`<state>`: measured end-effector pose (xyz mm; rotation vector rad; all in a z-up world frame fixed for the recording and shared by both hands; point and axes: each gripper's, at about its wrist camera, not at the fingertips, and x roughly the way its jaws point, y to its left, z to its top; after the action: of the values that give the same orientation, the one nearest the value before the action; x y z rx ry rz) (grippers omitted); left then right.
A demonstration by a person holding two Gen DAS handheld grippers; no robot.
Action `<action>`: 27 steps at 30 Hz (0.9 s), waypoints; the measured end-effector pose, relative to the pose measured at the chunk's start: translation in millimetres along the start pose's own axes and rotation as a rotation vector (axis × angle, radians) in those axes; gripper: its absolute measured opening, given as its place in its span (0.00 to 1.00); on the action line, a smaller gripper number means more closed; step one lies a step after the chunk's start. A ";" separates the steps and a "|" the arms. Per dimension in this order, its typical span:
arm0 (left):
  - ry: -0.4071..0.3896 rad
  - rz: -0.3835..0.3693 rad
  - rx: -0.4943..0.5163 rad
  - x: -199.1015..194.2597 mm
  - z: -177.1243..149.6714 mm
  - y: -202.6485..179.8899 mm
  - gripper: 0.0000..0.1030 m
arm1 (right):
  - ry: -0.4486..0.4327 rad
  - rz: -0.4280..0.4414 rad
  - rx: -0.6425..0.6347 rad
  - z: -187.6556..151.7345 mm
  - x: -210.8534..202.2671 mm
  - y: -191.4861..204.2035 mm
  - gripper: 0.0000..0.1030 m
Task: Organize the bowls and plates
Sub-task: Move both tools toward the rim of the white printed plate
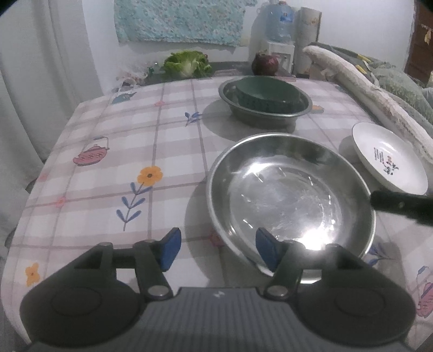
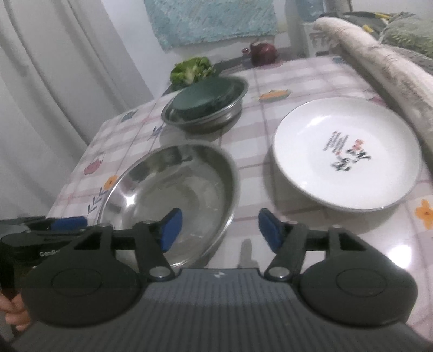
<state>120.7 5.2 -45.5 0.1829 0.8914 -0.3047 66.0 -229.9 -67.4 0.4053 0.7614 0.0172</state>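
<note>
Left wrist | checked tablecloth (image 1: 108,130) | curtain (image 1: 40,67) | wall hanging (image 1: 178,20)

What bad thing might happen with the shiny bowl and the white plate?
1. The big steel bowl is shiny and smooth, so its rim might slip out of the open left gripper when pinched.
2. The white plate looks like it could break, and it sits near the table's right side by the rolled cloth; a bump from the open right gripper might push it off.
</note>
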 end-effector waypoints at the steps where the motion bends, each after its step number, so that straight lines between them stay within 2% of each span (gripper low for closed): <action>1: -0.005 0.000 -0.003 -2.9 -0.4 1.3 0.63 | -0.011 -0.004 0.003 0.9 -4.8 -2.2 0.69; 7: -0.043 -0.008 -0.012 -24.1 -1.5 1.4 0.69 | -0.082 -0.042 0.022 9.4 -36.2 -17.7 0.76; 16: -0.098 -0.048 0.024 -47.5 2.3 -21.9 0.77 | -0.134 -0.081 0.026 12.6 -72.4 -27.7 0.76; 27: -0.161 -0.092 0.091 -62.4 11.7 -59.2 0.78 | -0.168 -0.114 0.044 -0.6 -101.4 -41.0 0.76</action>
<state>72.6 -42.3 9.0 0.1994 0.7285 -0.4398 -13.4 -283.7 -15.0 0.3989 0.6191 -0.1394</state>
